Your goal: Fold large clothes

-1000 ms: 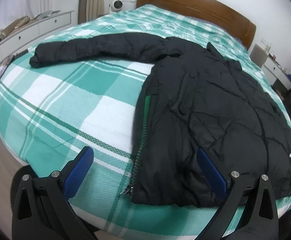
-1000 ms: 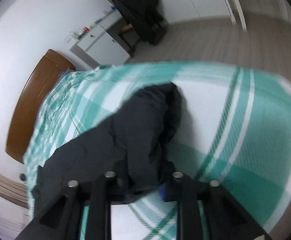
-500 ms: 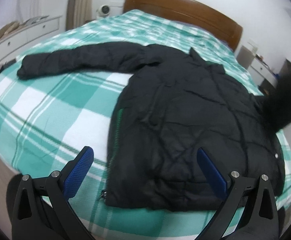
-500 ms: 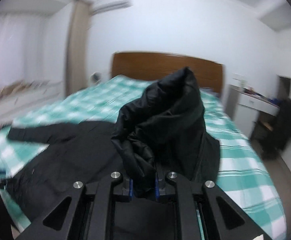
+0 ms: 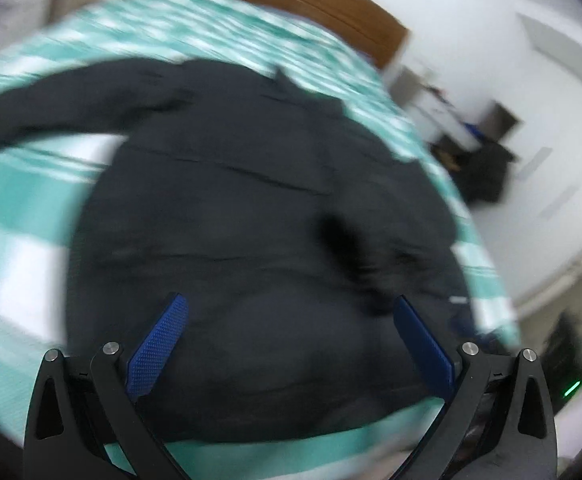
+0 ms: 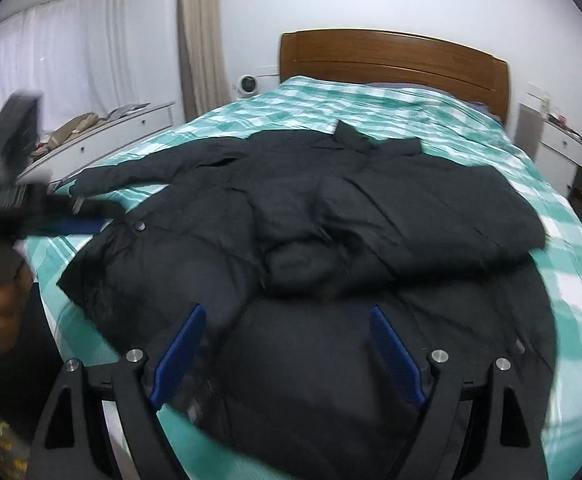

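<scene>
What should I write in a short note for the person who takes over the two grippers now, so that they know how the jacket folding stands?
Left gripper: open, holding nothing, above the jacket's lower half.
Right gripper: jaws opening, nothing between them, above the jacket's hem.
Black jacket: lies flat on the green-checked bed, collar toward the wooden headboard.
Done: the right sleeve is folded in across the body.
Left: the left sleeve lies stretched out to the side; fold it in, then fold the body.
</scene>
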{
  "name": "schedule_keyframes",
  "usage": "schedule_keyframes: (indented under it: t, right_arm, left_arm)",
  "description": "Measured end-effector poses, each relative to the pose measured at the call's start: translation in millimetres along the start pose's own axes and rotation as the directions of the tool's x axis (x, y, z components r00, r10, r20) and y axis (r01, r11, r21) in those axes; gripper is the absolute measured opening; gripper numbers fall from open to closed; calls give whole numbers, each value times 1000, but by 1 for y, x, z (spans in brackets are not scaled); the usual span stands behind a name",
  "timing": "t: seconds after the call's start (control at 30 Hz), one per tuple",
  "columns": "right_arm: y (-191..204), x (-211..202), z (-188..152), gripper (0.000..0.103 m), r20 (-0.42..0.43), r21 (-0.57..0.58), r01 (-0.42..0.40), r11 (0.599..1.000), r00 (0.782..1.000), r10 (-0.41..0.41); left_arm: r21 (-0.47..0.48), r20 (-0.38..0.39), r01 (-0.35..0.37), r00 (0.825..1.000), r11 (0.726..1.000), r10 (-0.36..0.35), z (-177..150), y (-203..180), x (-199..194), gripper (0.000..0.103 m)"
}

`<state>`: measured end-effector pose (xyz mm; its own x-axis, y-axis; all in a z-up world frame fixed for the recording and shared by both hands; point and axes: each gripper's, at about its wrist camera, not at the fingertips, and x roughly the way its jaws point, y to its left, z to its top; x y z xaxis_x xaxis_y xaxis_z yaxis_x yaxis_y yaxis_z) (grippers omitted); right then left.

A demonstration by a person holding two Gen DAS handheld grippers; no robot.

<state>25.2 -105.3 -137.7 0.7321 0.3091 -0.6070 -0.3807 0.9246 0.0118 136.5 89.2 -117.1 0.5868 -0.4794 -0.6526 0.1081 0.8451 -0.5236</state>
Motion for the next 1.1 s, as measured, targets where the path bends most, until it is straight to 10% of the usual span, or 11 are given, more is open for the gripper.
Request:
schedule_keyframes:
  t: [0.17,0.2,0.23,0.3,0.53,0.67,0.9,1.1]
  right_arm:
    - [-25,-25,-22,86,-16,96,15,995,1000,-14]
    - [-29,-29,-24,86,-12,115,16,993,1000,-14]
    - [-30,-31,-26,86,-9,121,17,992,1000,-16]
    - [-35,-37,-29,86,-3,135,33,990,999,-33]
    - [-56,-55,-45,86,13,196,49,979,999,-53]
    - [-70,-56,-49,86,12,233,70,970,997,-75]
    - [-87,-52,-47,86,-14,245,86,966,996,-85]
    - [-108,-35,-15,86,-24,224,64,972,998,-61]
  left_arm:
    - [91,-43,-18,999,996,22,38,-42,70,100]
    - [107,-51,-34,998,994,39,42,-47,82,85]
    - [135,-68,-56,996,989,65,45,-53,94,42]
    - [180,-131,-96,984,979,121,51,-63,113,14]
    - [311,61,-198,980,930,189,143,-106,82,11]
    - [306,159,-341,939,889,305,205,-91,90,11]
    - [179,102,-521,854,835,511,220,0,127,11]
    - [120,24,-529,847,840,530,194,46,148,21]
